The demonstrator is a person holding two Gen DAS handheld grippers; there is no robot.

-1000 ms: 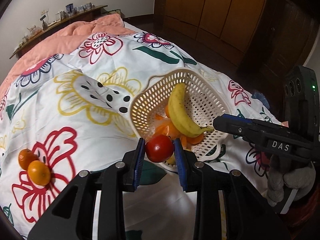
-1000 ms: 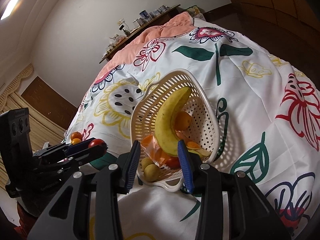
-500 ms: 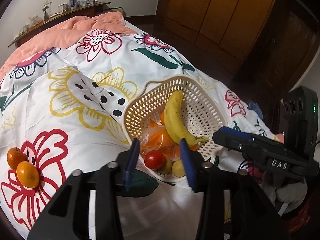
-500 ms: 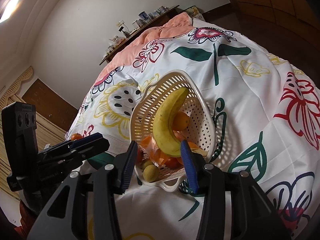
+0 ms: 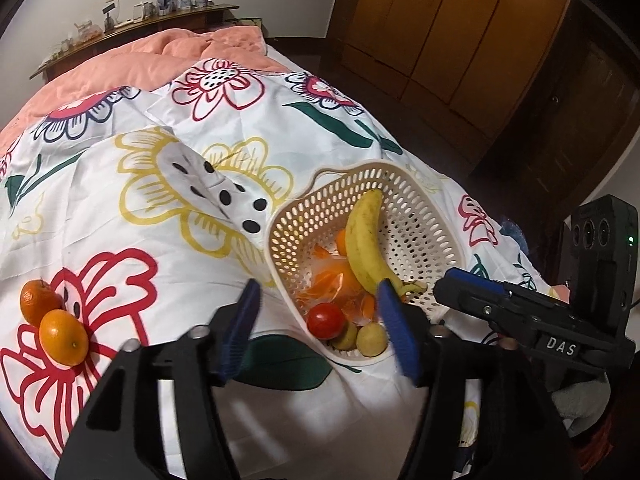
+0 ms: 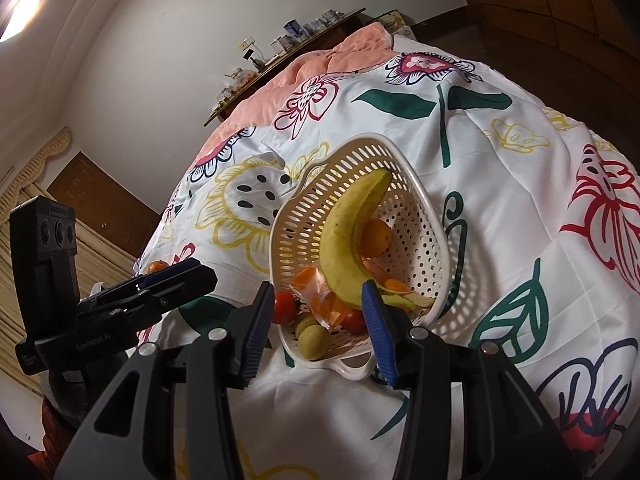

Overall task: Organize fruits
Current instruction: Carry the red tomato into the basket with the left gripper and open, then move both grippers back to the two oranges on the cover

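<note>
A cream perforated basket (image 5: 424, 216) (image 6: 424, 216) lies on the flowered bedspread. It holds a banana (image 5: 362, 240) (image 6: 344, 236), a red tomato (image 5: 326, 320) (image 6: 285, 306), two yellow-green fruits (image 5: 372, 339) (image 6: 316, 340), an orange (image 6: 376, 236) and an orange plastic bag (image 5: 336, 284). My left gripper (image 5: 320, 320) is open and empty, just short of the basket's near rim. My right gripper (image 6: 316, 320) is open and empty at the same rim. Two oranges (image 5: 52, 328) lie on the bedspread to the left.
The bedspread (image 5: 160, 240) slopes off at the near edge. A peach blanket (image 5: 140, 64) covers the far end below a shelf of small items (image 5: 152, 12). Wooden wardrobes (image 5: 460, 32) stand at the right. Each gripper shows in the other's view (image 5: 520, 312) (image 6: 120, 304).
My left gripper let go of the red tomato, which now lies in the basket's near end, and its jaws opened wide as it drew back. My right gripper opened a little wider.
</note>
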